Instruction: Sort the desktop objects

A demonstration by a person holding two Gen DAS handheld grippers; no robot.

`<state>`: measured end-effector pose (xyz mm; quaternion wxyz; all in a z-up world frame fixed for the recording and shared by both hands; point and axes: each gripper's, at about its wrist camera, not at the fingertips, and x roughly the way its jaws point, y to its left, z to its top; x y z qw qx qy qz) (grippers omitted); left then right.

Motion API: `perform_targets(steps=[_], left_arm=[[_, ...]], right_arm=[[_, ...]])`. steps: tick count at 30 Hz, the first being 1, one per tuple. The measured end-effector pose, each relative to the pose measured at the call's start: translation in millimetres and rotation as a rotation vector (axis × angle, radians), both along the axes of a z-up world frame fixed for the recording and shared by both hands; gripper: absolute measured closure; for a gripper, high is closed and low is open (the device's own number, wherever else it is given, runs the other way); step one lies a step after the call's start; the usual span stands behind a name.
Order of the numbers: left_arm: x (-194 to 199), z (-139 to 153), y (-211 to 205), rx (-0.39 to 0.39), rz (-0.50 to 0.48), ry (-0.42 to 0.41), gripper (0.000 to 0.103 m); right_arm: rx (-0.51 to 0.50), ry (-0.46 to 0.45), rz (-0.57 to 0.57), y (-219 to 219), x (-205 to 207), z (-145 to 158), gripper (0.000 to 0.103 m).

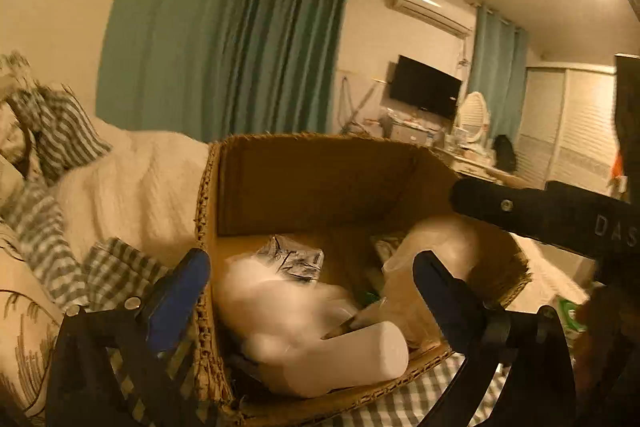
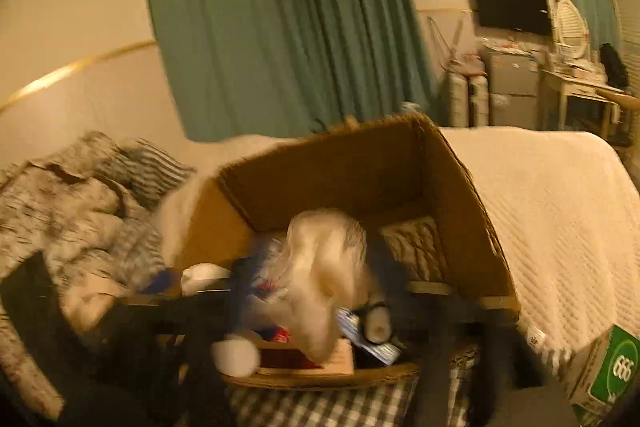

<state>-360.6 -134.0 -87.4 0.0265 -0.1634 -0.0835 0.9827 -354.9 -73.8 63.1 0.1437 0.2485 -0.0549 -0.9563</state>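
Note:
An open cardboard box sits on the bed and holds several items: a white bottle lying on its side, a silver foil packet and a blurred pale plastic container. My left gripper is open over the box's near edge, its blue fingers straddling the contents. The right gripper's black finger reaches in from the right. In the right wrist view the box is blurred; my right gripper has a crumpled pale plastic thing between its blurred fingers. I cannot tell whether they grip it.
A white quilted blanket covers the bed to the right of the box. Striped and checked bedding lies to the left. A green and white carton stands at the right. Teal curtains, a wall television and a dressing table are behind.

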Motion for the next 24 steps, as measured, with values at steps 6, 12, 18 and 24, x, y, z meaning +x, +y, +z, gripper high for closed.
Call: perform_targets(steps=[6, 12, 18, 24], left_arm=[[8, 2, 18, -0.121, -0.008, 0.025, 0.0], [34, 13, 42, -0.101, -0.208, 0.022, 0.0], [48, 17, 78, -0.097, -0.322, -0.042, 0.0], [41, -2, 97, -0.052, -0.359, -0.139, 0.0]], right_arm=[[0.01, 0.037, -0.078, 34, 40, 4, 0.026], [0.054, -0.009, -0.246, 92, 98, -6, 0.025], [0.118, -0.046, -0.448, 149, 139, -23, 0.016], [0.151, -0.141, -0.586, 195, 164, -51, 0.005]])
